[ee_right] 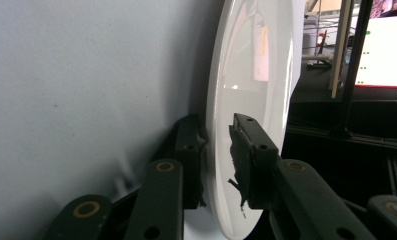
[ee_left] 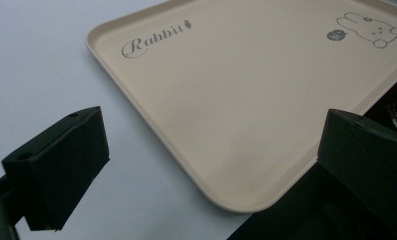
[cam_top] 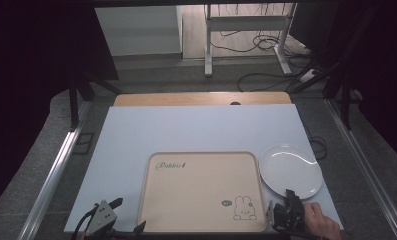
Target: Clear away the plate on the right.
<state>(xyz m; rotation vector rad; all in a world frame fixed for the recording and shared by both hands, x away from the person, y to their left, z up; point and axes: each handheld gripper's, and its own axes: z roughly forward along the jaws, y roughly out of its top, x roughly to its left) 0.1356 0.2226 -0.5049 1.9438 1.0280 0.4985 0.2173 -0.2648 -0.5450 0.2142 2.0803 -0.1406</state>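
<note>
Round white glossy plate, gripped at its near rim by the right gripper.
Plate is set on the pale blue table, just beside the right edge of the beige rectangular plastic tray printed "Rabbit"; one jaw is seen under the rim, one over it. Left gripper is held with jaws wide apart and empty at the tray's near left corner.

Grey carpet floor, white desk frame with loose cables behind, dark curtains flanking
</note>
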